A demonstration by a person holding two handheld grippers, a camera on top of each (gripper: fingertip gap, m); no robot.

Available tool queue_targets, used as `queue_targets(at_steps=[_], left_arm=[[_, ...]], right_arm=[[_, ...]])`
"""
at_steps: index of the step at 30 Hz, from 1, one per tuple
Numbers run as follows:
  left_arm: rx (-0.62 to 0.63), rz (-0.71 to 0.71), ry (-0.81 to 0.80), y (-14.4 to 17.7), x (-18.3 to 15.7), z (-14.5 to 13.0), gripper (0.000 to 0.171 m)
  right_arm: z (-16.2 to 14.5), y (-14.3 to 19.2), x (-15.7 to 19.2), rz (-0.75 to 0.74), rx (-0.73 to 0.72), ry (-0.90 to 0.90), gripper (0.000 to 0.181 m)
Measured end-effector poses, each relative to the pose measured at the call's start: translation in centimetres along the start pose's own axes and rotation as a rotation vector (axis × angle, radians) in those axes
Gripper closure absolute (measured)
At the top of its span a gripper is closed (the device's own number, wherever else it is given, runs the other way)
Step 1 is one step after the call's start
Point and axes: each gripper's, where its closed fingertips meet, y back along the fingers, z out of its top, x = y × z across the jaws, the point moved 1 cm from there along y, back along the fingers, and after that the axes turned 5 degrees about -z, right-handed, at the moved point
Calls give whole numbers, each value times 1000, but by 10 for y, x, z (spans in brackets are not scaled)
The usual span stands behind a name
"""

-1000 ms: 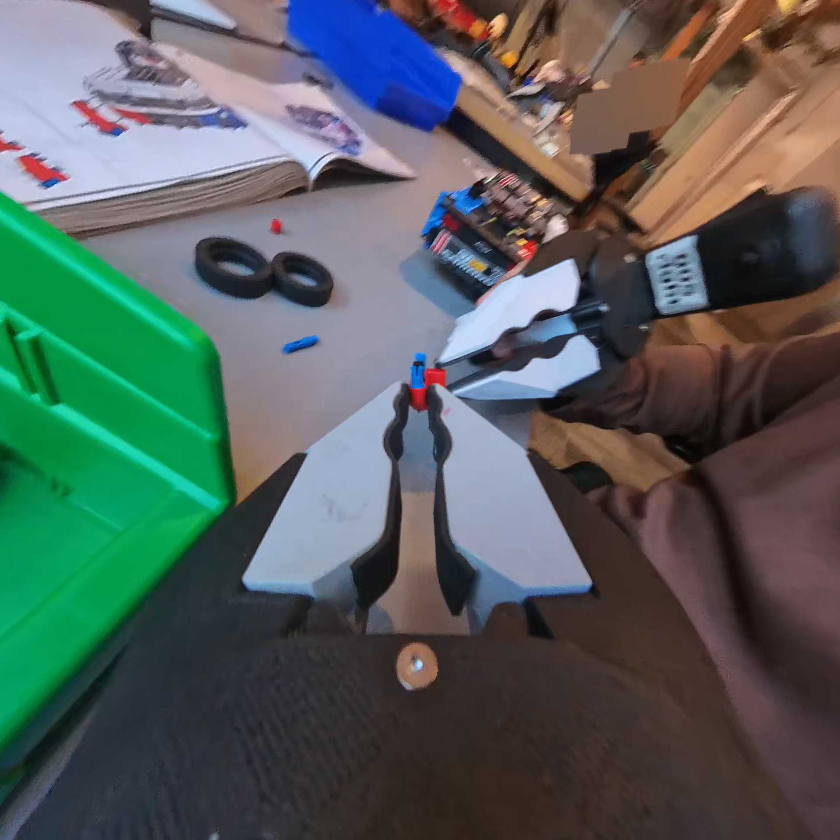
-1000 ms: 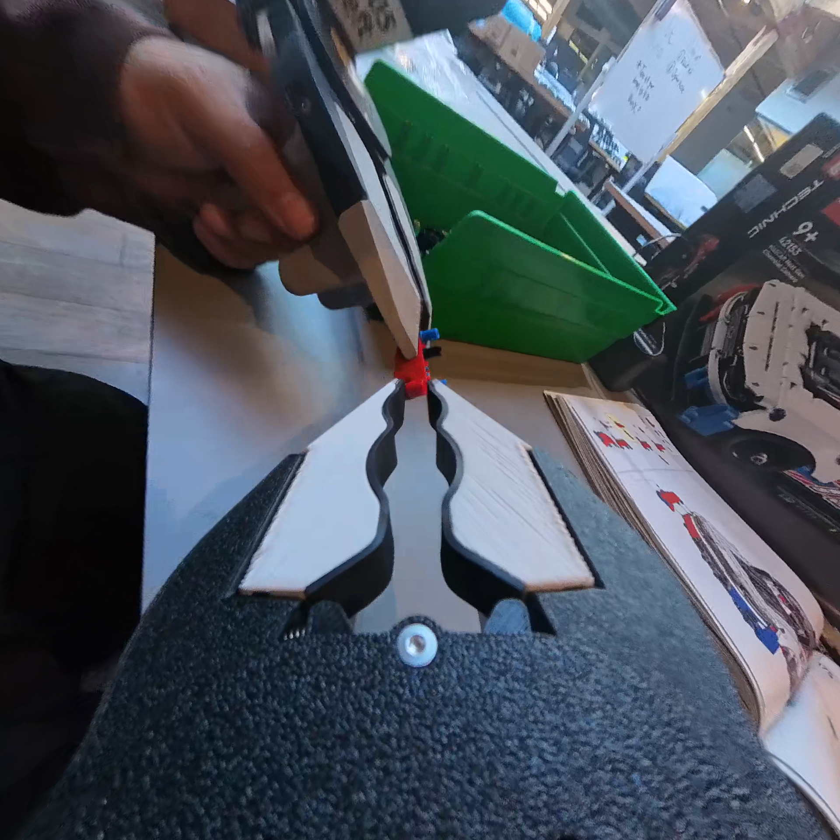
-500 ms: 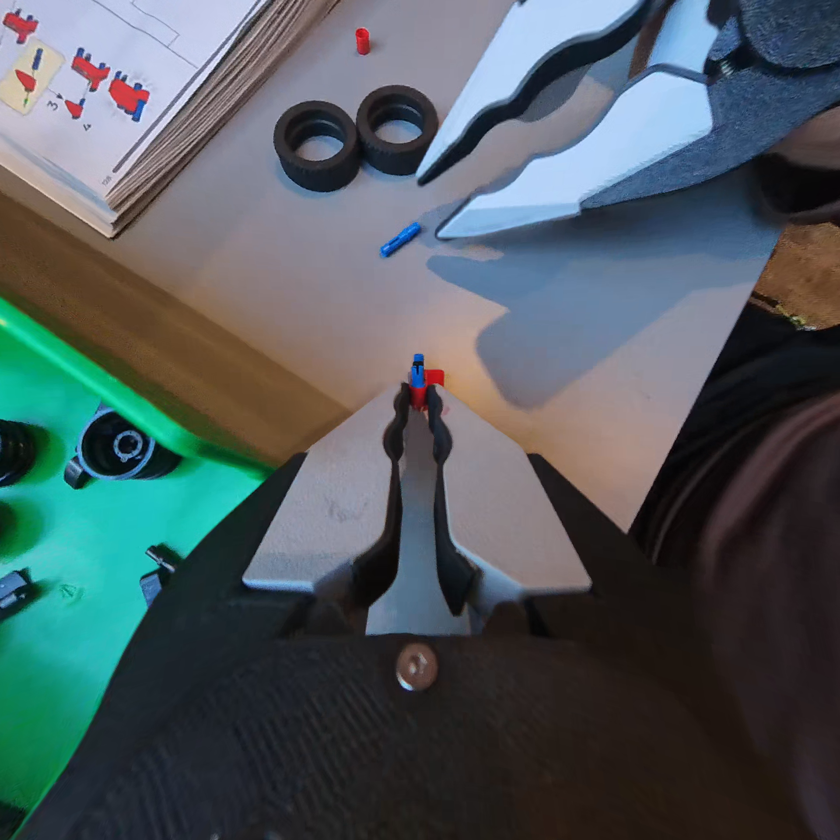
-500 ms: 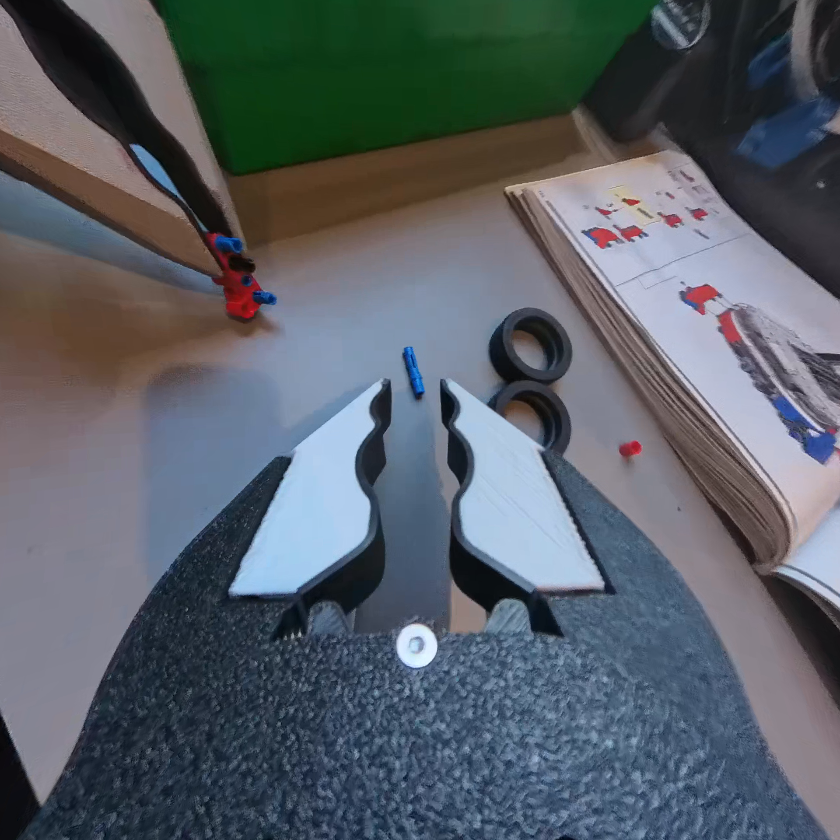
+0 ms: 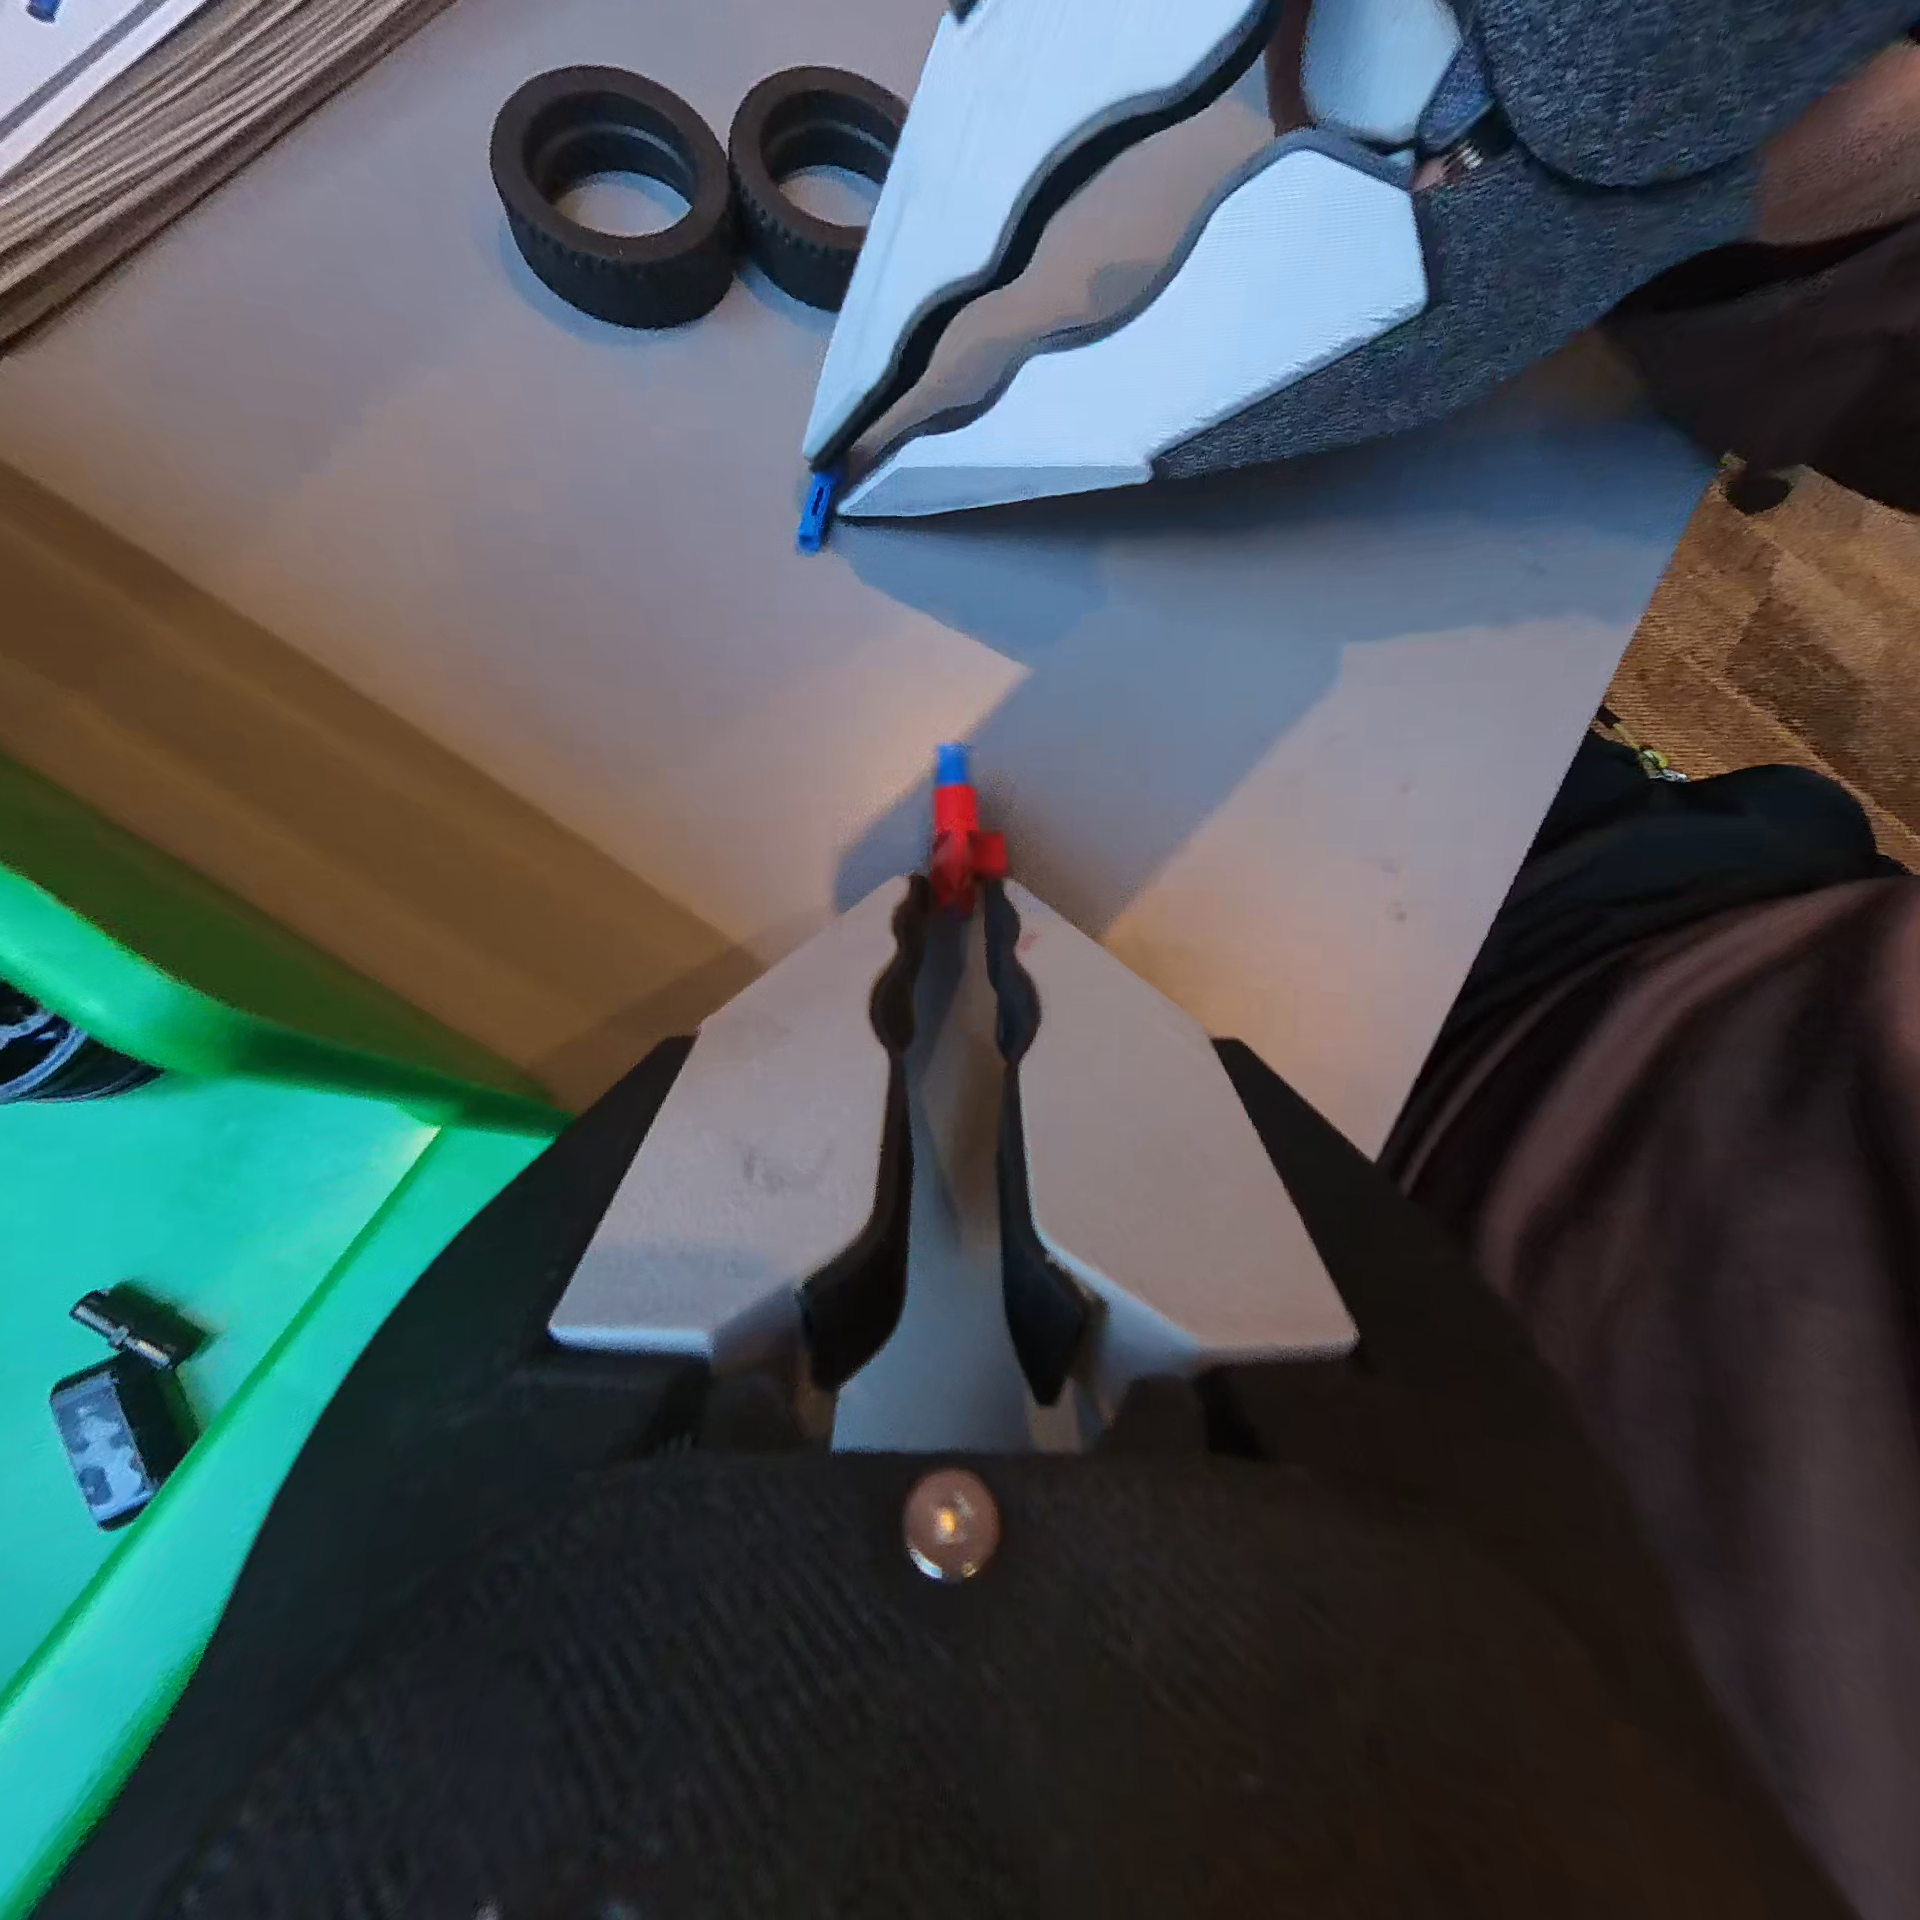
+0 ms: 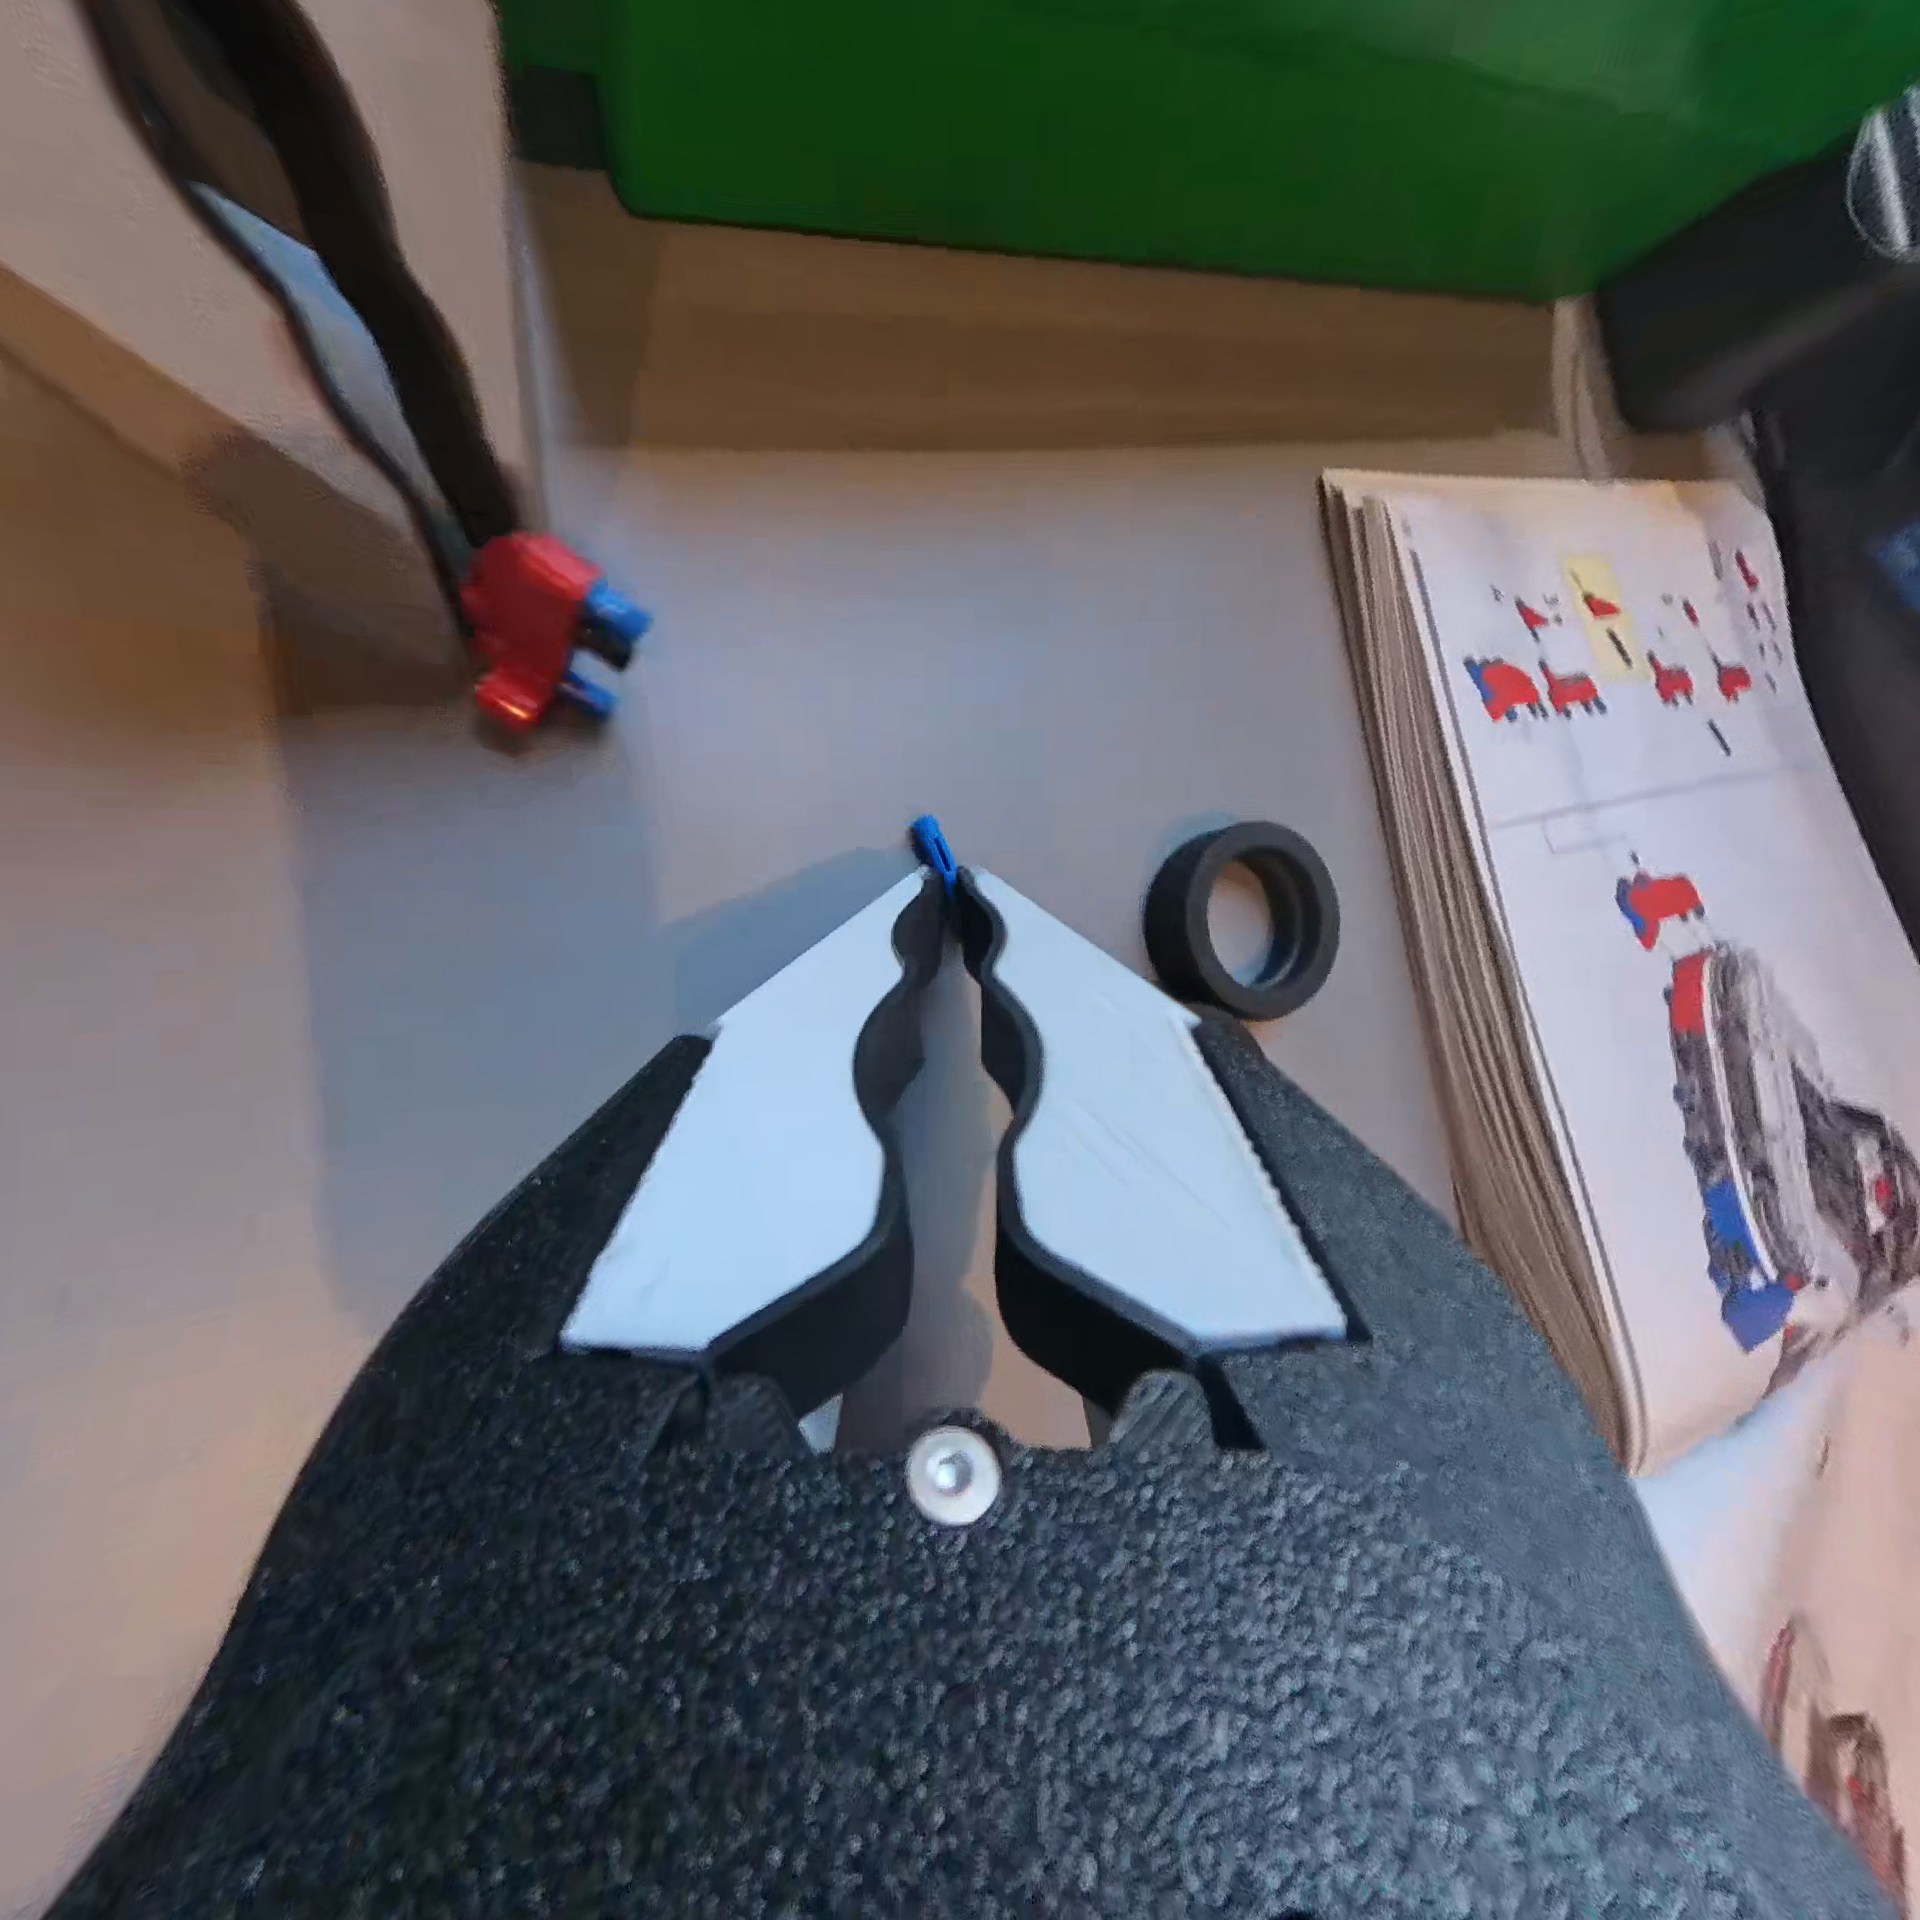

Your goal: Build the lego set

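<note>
Right claw point(image 6: 943, 878) is pinching the blue pin point(image 6: 932, 840) at its very tips, pin's long axis running nearly in line with the fingers and poking out ahead, low over the grey desk point(image 6: 831, 644). Left claw point(image 5: 954, 894) is pressing together on the red connector piece point(image 5: 958, 831), which is carrying blue pins already (two showing in the right wrist view).

Seen from the right claw, the red piece is lying ahead and to the left, near but apart. Judgement: the next move is calling for the free pin end to be lined up with an open hole in the red piece; which hole, cannot tell.

Green bin point(image 5: 260, 1174) beside the left claw is holding a few small dark parts point(image 5: 123, 1434). Two black tyres point(image 5: 613, 229) are lying loose on the desk, beside the open instruction booklet point(image 6: 1621, 935).
</note>
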Motion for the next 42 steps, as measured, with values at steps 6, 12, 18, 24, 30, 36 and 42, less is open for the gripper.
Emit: queue_targets(at_steps=[6,12,18,24,30,36,42], left_arm=[[-23,-12,42,-4,0,-1,167],[-44,-11,46,-4,-2,-2,167],[-72,12,47,-4,0,-1,166],[-89,53,64,1,10,-3,166],[-89,49,48,0,6,-3,166],[-85,25,36,-2,-1,-3,166],[-87,-11,38,-3,-7,-5,165]], right_arm=[[-7,18,22,81,7,185,181],[-15,33,24,59,82,100,181],[-16,29,8,42,156,-103,178],[-21,18,10,90,172,-256,181],[0,5,15,131,97,-242,181],[14,-1,17,150,22,-243,181],[6,15,4,85,6,-274,181]])
